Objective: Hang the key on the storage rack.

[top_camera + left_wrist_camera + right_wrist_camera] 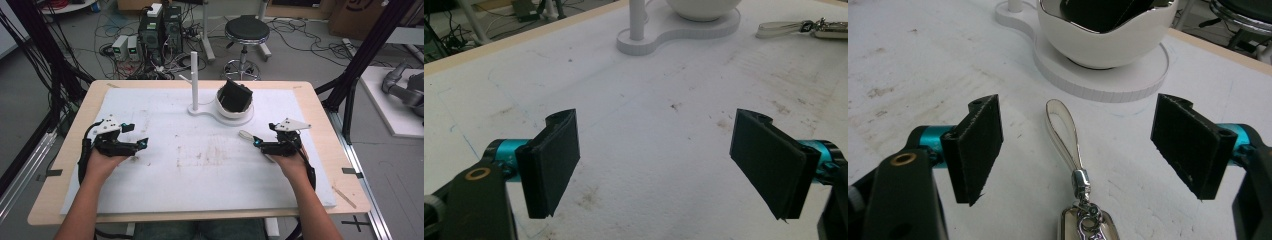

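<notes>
Count: 2 grippers, 1 key fob with strap, 1 white stand, 1 bowl, 1 dark object in the bowl.

Left gripper (141, 144): jaws spread wide, nothing between them, held low over the left part of the counter (60, 165). Left gripper view shows bare white mat (649, 140) between the jaws.

Right gripper (256, 142): jaws spread wide, gripping nothing. Key fob (1089, 227) lies flat on the mat between the 2 jaws, touching neither; its pale strap loop (1062, 127) points toward the bowl.

White stand (200, 111): flat base with 1 upright post (194, 75) and 1 white bowl (231, 107) side by side, at the far middle of the mat. A dark flat object (236, 96) stands tilted inside the bowl.

Surface: white mat, scuffed and stained with brownish marks, on a light wood counter.

Room: grey floor, 1 black round stool (246, 31), computer boxes (161, 27) with tangled cables, black frame struts on both sides.
</notes>
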Demonstrator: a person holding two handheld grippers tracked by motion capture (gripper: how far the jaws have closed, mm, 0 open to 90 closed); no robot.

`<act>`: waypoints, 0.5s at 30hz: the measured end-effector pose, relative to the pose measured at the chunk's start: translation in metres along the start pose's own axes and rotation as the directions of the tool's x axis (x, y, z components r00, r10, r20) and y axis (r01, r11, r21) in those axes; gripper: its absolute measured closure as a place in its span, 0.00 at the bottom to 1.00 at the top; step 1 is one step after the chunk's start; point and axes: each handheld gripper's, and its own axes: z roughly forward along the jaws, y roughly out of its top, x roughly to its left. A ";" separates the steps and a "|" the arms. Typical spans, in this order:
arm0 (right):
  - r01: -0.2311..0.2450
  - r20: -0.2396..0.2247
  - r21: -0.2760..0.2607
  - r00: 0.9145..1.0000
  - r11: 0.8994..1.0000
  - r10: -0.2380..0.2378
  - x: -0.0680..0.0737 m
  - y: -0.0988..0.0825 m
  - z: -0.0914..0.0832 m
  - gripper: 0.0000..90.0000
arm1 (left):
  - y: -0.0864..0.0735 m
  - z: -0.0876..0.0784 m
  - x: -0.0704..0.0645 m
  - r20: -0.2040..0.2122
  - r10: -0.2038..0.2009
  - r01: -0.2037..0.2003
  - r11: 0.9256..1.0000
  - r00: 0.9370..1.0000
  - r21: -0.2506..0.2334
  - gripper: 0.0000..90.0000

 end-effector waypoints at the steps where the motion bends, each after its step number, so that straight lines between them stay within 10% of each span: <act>1: 0.007 -0.001 0.001 1.000 1.000 -0.007 0.000 0.000 0.001 0.23 | 0.000 0.000 0.000 0.001 0.003 -0.003 1.000 1.000 0.003 0.22; 15: 0.020 -0.021 0.049 1.000 0.999 -0.019 0.000 -0.003 0.011 0.23 | -0.002 -0.003 -0.003 0.004 0.013 -0.013 1.000 1.000 0.011 0.22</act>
